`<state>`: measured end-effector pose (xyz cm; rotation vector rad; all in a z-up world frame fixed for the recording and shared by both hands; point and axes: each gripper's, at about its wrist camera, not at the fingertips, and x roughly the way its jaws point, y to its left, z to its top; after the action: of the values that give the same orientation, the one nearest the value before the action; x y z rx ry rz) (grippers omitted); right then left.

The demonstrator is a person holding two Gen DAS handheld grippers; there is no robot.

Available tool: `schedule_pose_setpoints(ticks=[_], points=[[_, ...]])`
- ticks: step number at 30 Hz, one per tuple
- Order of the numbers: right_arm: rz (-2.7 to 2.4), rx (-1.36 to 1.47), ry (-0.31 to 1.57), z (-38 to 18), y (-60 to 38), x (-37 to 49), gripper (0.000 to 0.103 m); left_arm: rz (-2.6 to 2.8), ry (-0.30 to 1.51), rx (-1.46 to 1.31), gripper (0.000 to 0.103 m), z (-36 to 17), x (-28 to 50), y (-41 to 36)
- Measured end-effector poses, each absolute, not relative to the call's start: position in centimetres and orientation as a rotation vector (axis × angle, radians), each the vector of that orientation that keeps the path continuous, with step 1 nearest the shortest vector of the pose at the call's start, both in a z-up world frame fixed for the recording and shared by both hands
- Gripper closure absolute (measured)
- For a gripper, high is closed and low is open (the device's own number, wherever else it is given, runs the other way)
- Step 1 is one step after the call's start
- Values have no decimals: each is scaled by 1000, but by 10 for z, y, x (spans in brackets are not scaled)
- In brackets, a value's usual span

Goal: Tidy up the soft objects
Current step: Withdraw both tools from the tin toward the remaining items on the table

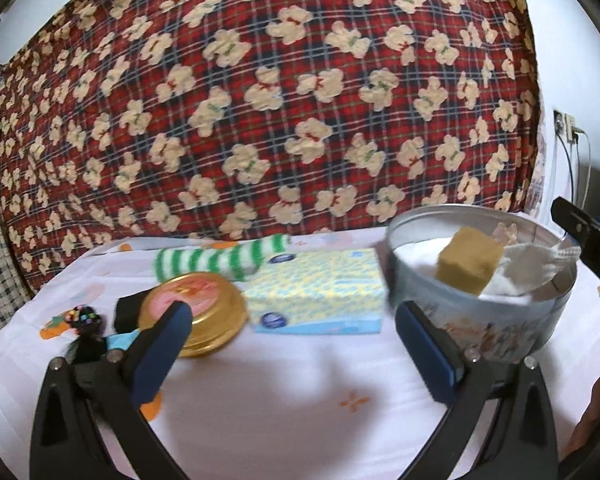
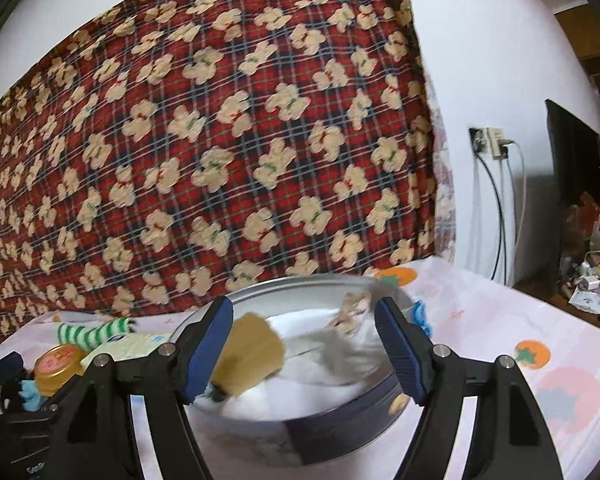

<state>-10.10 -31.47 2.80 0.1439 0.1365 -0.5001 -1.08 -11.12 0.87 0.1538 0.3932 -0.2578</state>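
A round metal tin stands on the white printed cloth and holds a tan sponge block and white cloths. Left of it lie a yellow-and-blue tissue pack and a green-and-white striped sock. My left gripper is open over bare cloth in front of the pack. My right gripper is open in front of the tin, with nothing pressed between its pads.
A gold-lidded jar, a black object and a dark beaded hair tie sit at the left. A red plaid bear-print blanket rises behind the table. A wall socket with cables is at the right.
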Motion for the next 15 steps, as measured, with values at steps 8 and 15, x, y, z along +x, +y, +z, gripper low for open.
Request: schedule_pose_setpoints(ticks=[8,15], points=[[-402,155,187,21,-271,-90,28,-179,448,133,0,6,-2,-52],[-300,138,207,16,-219,-76,28,-42,478,145,0,5,19,8]])
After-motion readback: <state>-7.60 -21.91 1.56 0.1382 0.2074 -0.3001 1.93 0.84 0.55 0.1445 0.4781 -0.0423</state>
